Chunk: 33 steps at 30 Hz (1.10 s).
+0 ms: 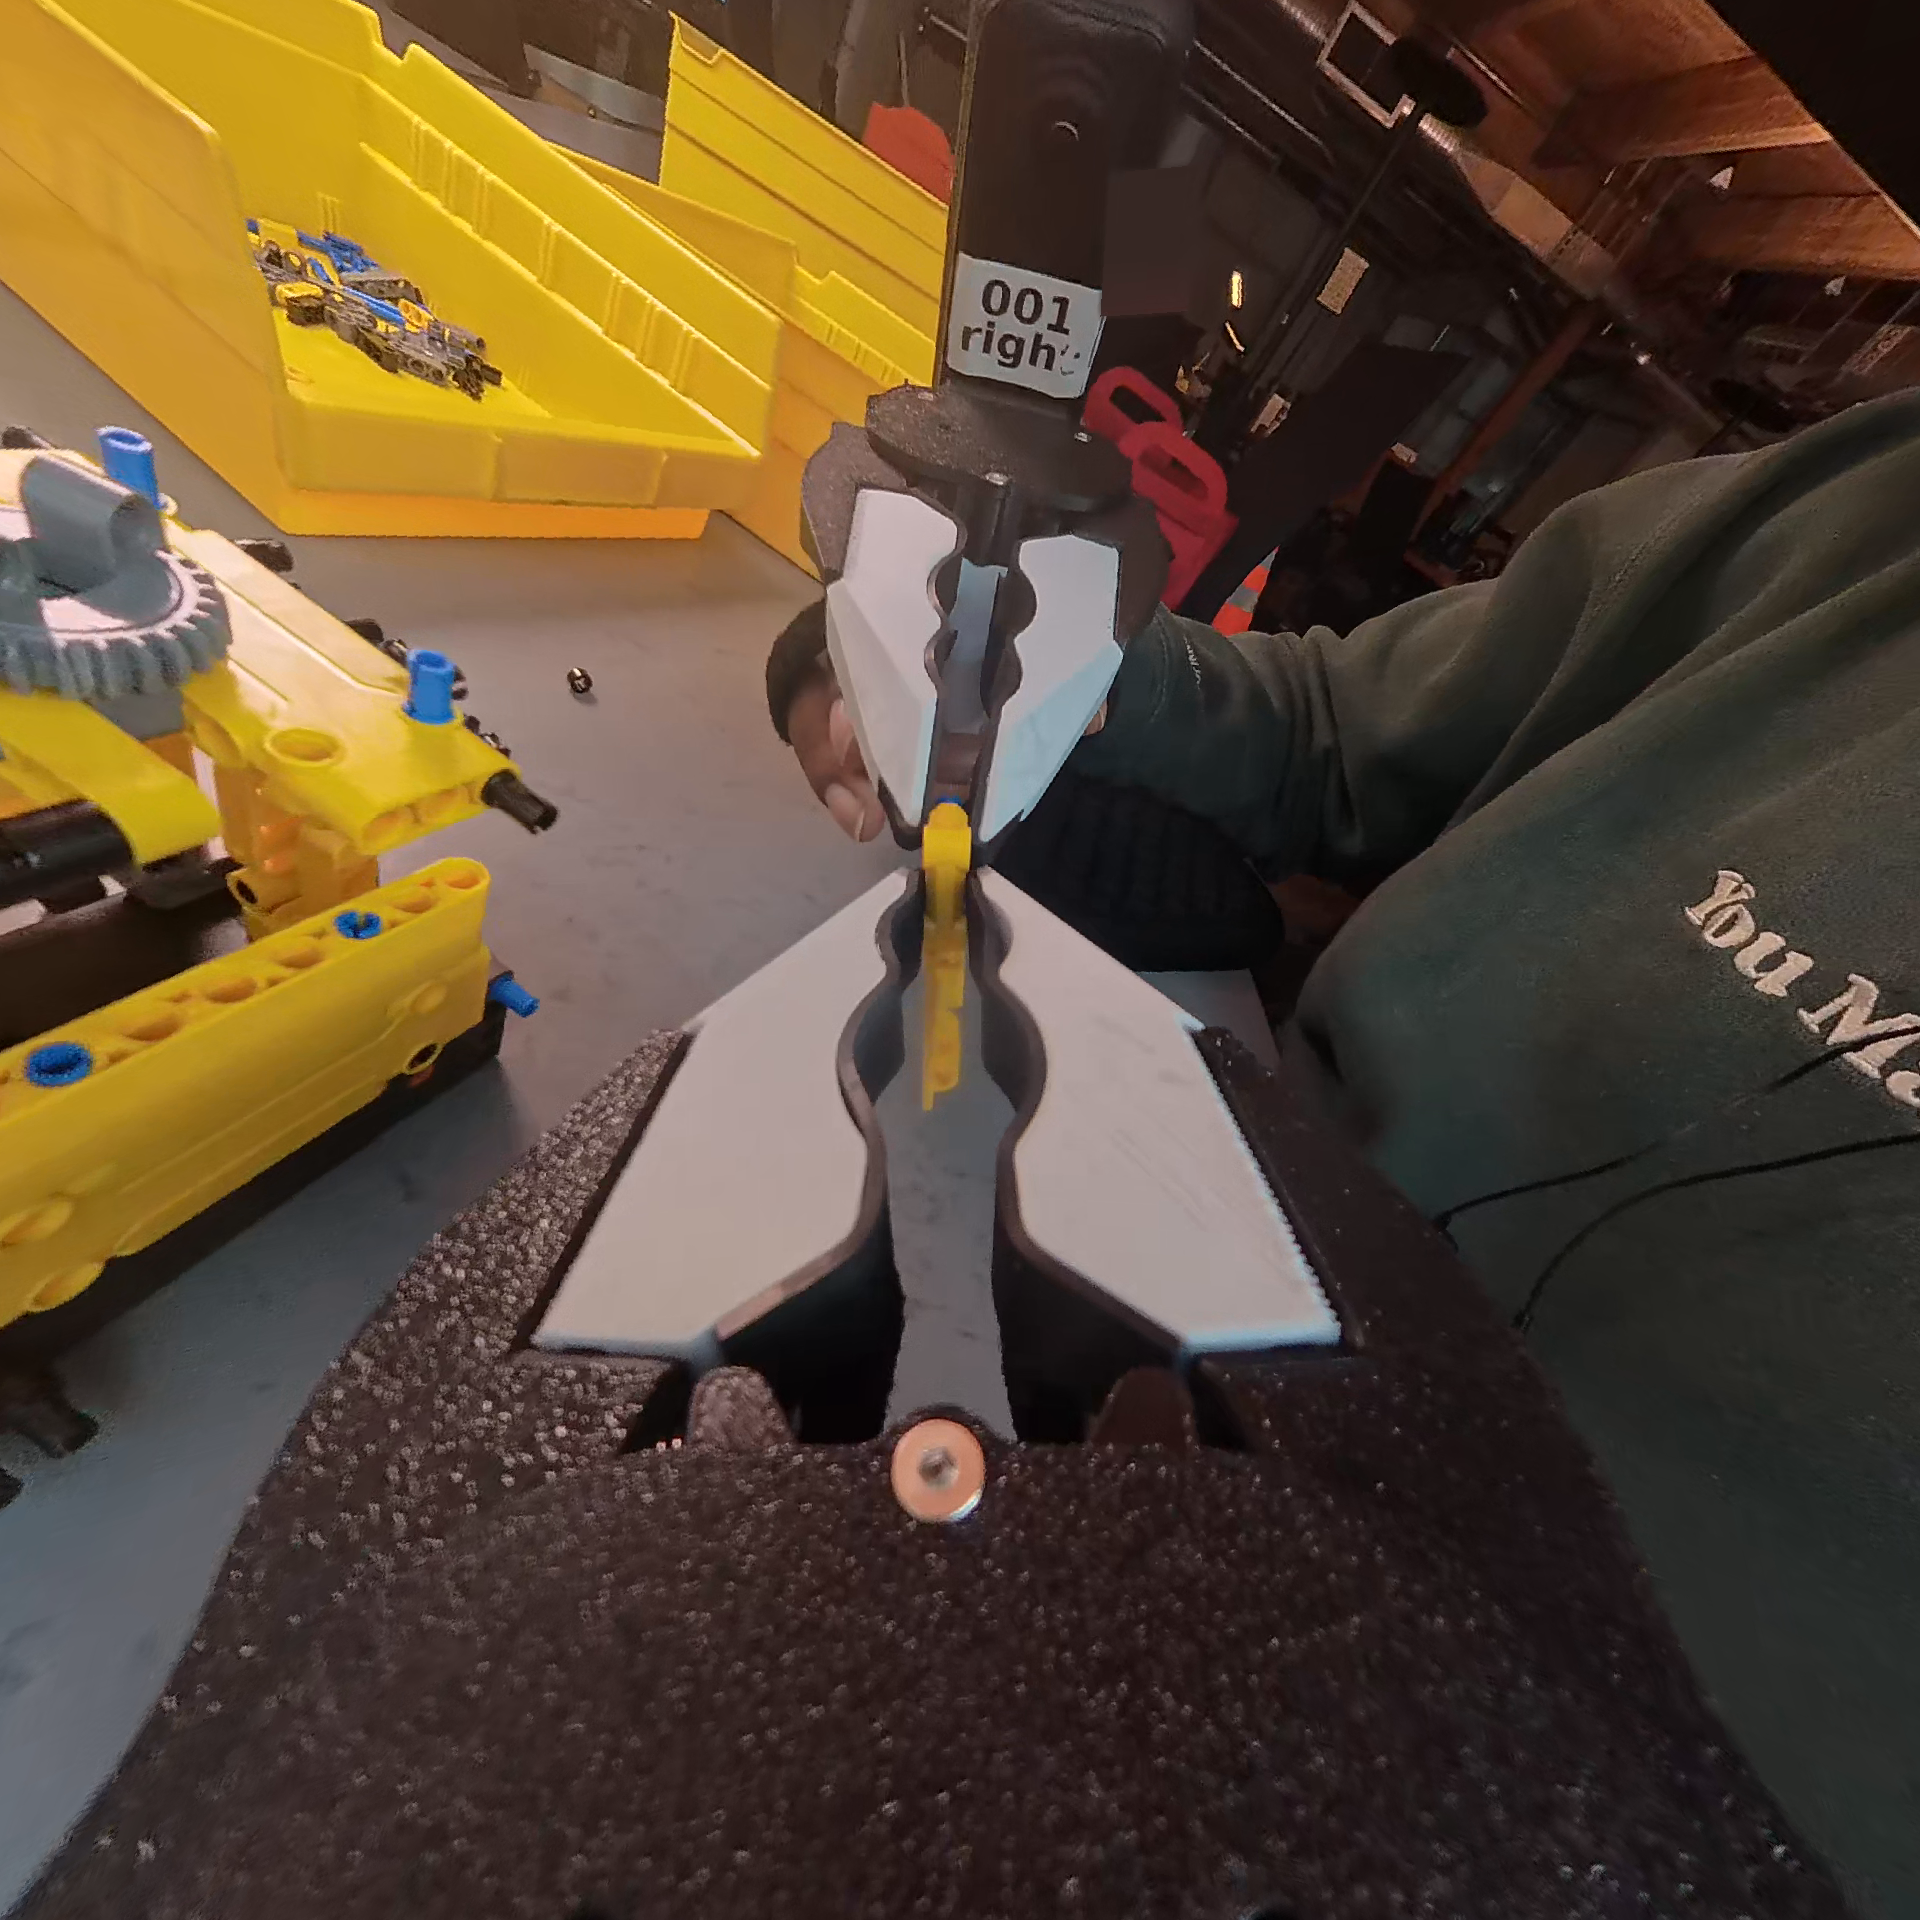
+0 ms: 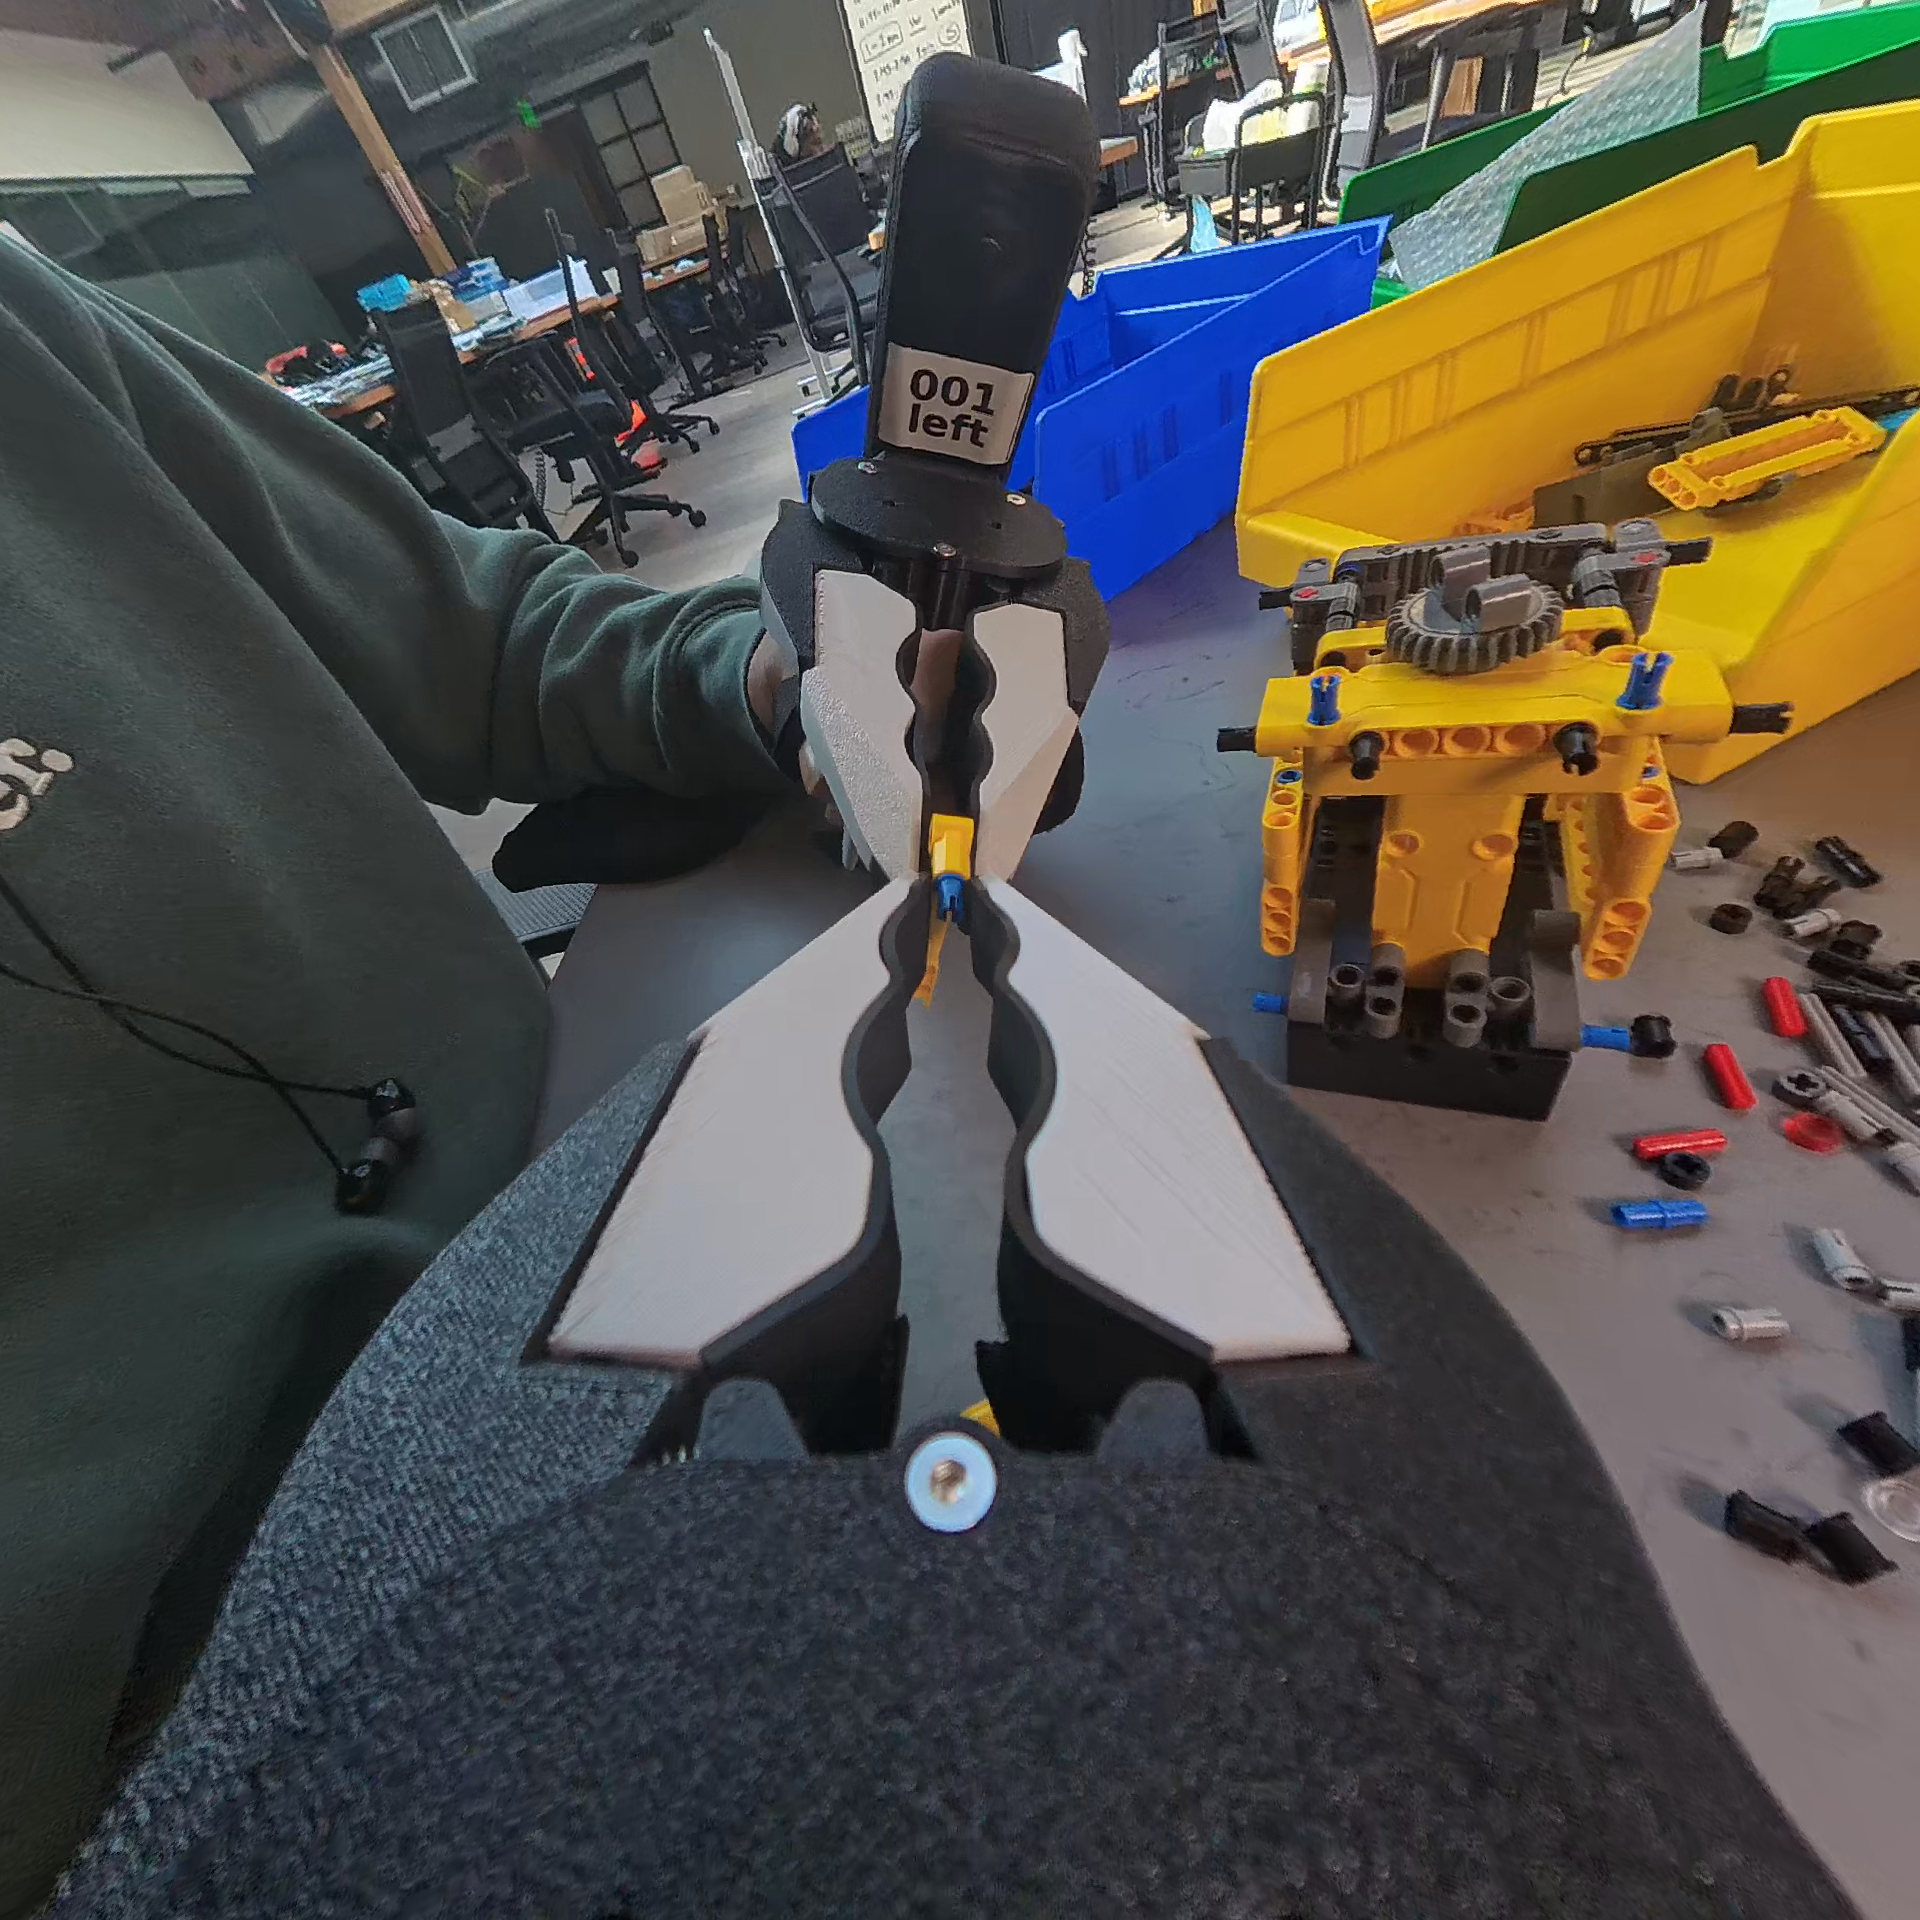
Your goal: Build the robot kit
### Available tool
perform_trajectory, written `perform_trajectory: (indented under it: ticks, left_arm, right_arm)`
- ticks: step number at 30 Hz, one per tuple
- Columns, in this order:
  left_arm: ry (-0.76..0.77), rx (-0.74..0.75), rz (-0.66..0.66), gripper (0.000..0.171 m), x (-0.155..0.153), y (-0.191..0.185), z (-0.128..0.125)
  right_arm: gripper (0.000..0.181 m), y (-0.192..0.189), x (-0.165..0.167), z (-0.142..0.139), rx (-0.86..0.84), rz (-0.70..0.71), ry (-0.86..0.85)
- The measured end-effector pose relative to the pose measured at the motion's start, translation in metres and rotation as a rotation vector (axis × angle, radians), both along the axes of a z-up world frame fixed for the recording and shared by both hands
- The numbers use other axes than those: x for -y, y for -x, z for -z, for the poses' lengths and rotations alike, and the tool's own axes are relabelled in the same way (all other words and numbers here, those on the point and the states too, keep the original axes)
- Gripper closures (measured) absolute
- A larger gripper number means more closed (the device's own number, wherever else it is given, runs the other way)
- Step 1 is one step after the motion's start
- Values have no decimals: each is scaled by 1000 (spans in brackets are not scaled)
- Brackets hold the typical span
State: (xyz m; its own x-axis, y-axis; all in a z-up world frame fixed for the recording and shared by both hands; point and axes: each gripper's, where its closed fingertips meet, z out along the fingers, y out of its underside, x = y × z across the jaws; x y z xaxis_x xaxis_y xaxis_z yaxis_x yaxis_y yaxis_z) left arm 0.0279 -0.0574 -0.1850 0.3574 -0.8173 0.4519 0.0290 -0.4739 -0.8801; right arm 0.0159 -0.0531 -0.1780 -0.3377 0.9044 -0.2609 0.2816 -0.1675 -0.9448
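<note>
Left tool [image 1: 943,883], white fingers on a black textured body, tips pinched together on a thin yellow plastic beam piece [image 1: 943,956] at frame centre; the beam runs back between the fingers.

Right tool [image 2: 943,883], same build, tips closed on a small blue plastic pin [image 2: 948,896] that sits against the end of the yellow beam.

The two tools meet tip to tip above the grey counter [image 1: 644,831], each held by a person in a dark green sweatshirt [image 1: 1662,831].

Partly built yellow-and-black brick model with a grey gear on top [image 2: 1455,790] stands on the counter, centre right of the right wrist view.

Loose red, blue, grey and black small parts [image 2: 1808,1091] lie scattered beside it, lower right.

Yellow plastic bins [image 1: 499,312] upper left of the left wrist view; one holds mixed small parts
</note>
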Motion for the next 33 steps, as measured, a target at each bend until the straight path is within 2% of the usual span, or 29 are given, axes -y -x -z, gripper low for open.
perform_trajectory:
  ticks: [33]
  left_arm:
    - [21, 11, -45, 165, -8, 9, 3]
  right_arm:
    - [178, 3, -7, 14, 30, 34, -22]
